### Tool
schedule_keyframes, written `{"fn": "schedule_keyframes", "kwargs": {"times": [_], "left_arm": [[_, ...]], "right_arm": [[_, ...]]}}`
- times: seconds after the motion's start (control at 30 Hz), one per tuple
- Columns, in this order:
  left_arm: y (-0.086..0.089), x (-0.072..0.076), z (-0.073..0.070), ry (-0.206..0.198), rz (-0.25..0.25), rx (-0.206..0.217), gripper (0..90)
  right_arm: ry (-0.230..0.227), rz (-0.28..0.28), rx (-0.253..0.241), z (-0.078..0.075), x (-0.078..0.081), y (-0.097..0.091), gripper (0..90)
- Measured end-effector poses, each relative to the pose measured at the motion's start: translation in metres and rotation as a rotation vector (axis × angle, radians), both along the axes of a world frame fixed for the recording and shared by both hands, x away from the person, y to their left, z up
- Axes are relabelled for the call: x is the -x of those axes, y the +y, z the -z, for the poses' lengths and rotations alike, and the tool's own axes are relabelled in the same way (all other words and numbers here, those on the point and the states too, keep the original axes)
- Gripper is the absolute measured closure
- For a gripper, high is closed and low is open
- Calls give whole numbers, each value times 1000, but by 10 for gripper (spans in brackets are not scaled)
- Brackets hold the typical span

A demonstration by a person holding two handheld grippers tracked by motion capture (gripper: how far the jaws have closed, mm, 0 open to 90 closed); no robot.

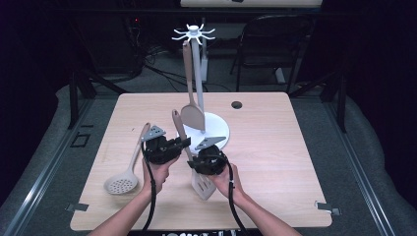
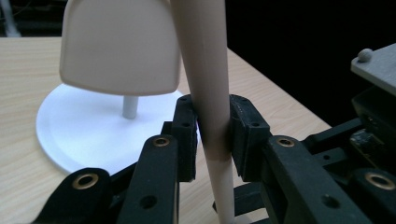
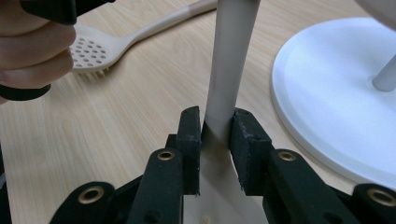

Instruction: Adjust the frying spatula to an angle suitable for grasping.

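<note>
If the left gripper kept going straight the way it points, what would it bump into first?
The left gripper, shut on the slotted turner's handle, faces the white stand. It would probably first meet the hanging spatula's blade, just above the round base; depth is hard to judge.

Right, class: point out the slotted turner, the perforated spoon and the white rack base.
slotted turner [image 1: 202,186]: high view, on its slotted blade.
perforated spoon [image 1: 120,185]: high view, on its holed bowl.
white rack base [image 2: 79,135]: left gripper view, on the bare disc surface.
</note>
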State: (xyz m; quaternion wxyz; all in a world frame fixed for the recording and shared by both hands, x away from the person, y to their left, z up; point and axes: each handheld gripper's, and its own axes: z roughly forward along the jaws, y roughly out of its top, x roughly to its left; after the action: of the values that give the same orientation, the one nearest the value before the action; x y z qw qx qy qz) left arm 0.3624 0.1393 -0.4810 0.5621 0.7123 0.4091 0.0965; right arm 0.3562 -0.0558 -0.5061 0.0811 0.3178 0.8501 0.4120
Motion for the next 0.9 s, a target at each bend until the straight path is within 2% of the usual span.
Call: {"fn": "schedule_keyframes", "kwargs": {"times": [0.2, 0.4, 0.63, 0.77, 0.9], "left_arm": [[1, 1, -7, -12, 24, 13, 765], [7, -3, -13, -29, 13, 9, 768], [10, -4, -19, -49, 23, -4, 769], [11, -5, -24, -71, 49, -20, 770], [11, -6, -29, -83, 70, -15, 769]], "right_arm": [[-28, 2, -19, -5, 1, -1, 744], [-58, 10, -30, -10, 0, -6, 754], [-54, 7, -31, -10, 0, -8, 702], [-49, 6, -7, -12, 1, -16, 651], [-32, 3, 8, -11, 1, -24, 600]]}}
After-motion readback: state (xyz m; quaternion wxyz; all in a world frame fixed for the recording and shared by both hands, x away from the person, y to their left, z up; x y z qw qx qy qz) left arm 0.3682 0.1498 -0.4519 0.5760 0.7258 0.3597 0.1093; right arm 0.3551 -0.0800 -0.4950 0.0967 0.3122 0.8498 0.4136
